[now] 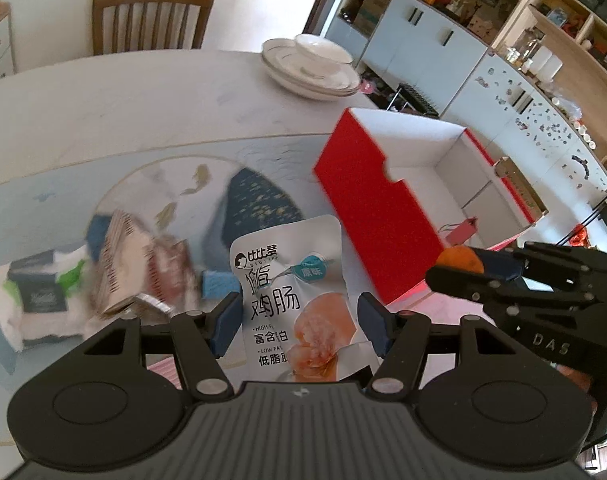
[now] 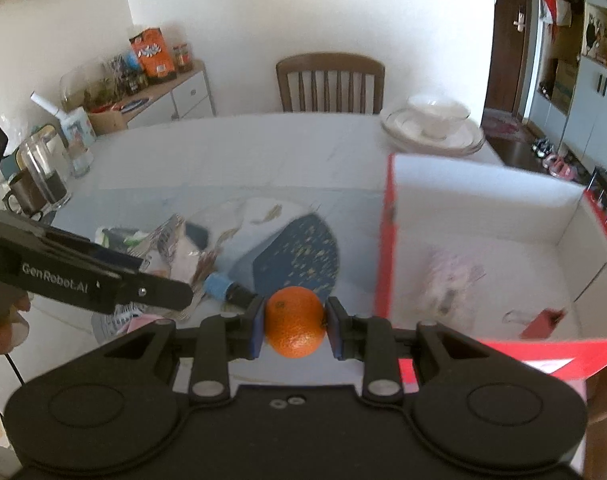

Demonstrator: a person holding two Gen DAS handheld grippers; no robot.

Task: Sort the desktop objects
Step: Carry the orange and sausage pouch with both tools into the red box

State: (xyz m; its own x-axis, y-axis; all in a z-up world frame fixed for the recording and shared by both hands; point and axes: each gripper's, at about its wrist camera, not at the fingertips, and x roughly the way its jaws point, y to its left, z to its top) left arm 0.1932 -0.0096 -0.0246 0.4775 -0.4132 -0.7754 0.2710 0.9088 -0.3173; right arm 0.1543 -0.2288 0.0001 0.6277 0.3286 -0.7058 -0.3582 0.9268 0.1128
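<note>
My right gripper (image 2: 294, 325) is shut on an orange (image 2: 294, 322) and holds it above the table, just left of the red box (image 2: 387, 248). In the left wrist view the orange (image 1: 459, 260) shows in that gripper beside the box's red wall (image 1: 379, 216). My left gripper (image 1: 299, 322) is open, its blue pads on either side of a white chicken-sausage pouch (image 1: 295, 296) without touching it. Inside the box lie a clear wrapped packet (image 2: 449, 276) and a small red tag (image 2: 541, 322).
A pile of snack packets and tissue packs (image 1: 83, 280) lies to the left on the blue mat (image 1: 263, 200). Stacked plates with a bowl (image 1: 311, 66) stand at the table's far right. A chair (image 1: 147, 20) stands behind the table. Glass jars (image 2: 43, 168) stand at the left edge.
</note>
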